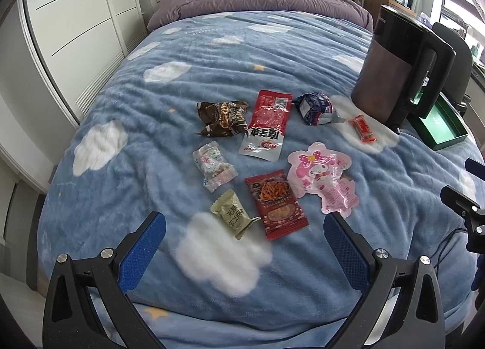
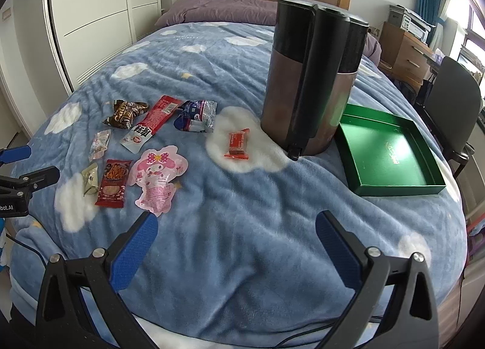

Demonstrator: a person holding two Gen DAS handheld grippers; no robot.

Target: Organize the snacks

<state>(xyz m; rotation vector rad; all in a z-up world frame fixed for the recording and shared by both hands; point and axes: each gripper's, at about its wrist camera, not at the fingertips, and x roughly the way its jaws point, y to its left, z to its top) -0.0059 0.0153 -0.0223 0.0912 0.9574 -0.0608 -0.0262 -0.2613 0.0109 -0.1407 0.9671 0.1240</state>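
Several snack packets lie on a blue cloud blanket [image 1: 182, 45]: a brown packet [image 1: 222, 118], a long red packet [image 1: 266, 121], a blue-white packet [image 1: 316, 108], a small red candy [image 1: 362, 127], a pink character pouch [image 1: 324, 176], a red noodle-snack packet [image 1: 275, 203], an olive packet [image 1: 233, 214] and a clear candy bag [image 1: 213, 165]. An empty green tray [image 2: 391, 152] sits at the right. My left gripper [image 1: 244, 227] is open above the near snacks. My right gripper [image 2: 236, 227] is open over bare blanket, holding nothing.
A tall brown and black kettle [image 2: 309, 76] stands between the snacks and the green tray. A white wardrobe [image 1: 75, 15] runs along the left. A dark chair [image 2: 451, 106] and a wooden dresser [image 2: 406, 48] stand at the right of the bed.
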